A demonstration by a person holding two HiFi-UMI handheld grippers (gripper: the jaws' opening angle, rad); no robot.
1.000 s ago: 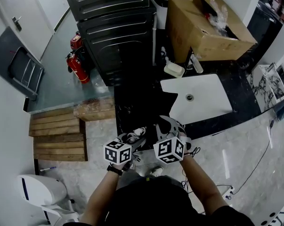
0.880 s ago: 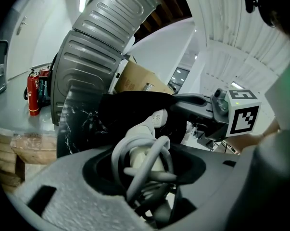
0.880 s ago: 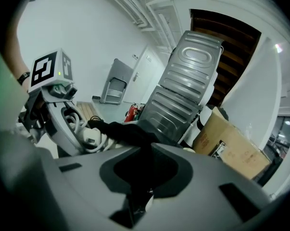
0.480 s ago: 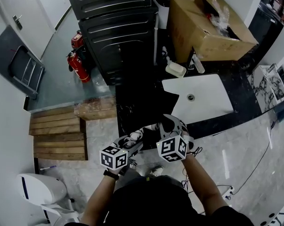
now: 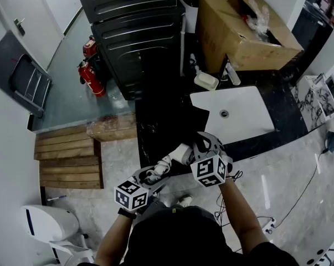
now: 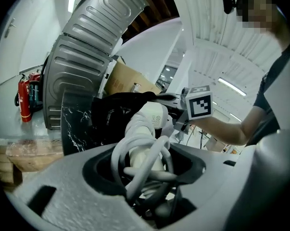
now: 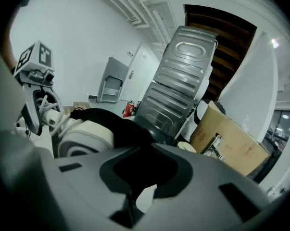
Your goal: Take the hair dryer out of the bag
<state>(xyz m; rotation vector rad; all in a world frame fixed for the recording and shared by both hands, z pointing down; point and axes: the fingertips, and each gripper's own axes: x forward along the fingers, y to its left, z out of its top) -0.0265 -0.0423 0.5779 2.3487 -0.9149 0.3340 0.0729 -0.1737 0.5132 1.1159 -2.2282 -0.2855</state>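
Note:
The white hair dryer (image 5: 179, 153) sticks out of the black bag (image 5: 172, 123), which lies on the dark marble counter (image 5: 155, 143). My left gripper (image 5: 154, 174) is shut on the dryer's handle, which has the white cord (image 6: 145, 159) coiled round it. In the left gripper view the dryer's body (image 6: 152, 117) points away from me toward the bag (image 6: 113, 112). My right gripper (image 5: 201, 146) is shut on the bag's black cloth (image 7: 128, 165) at the mouth, just right of the dryer's barrel (image 7: 84, 136). The left gripper (image 7: 38, 107) shows at the far left of the right gripper view.
A white sink (image 5: 233, 115) is set in the counter right of the bag. Behind stand a dark ribbed metal cabinet (image 5: 139, 37), a cardboard box (image 5: 244, 29) and a soap dish (image 5: 205, 82). Fire extinguishers (image 5: 92, 73) and wooden pallets (image 5: 70, 159) are at the left.
My left gripper has drawn back toward me and to the lower left, pulling the hair dryer farther out of the bag. The right gripper has stayed on the bag.

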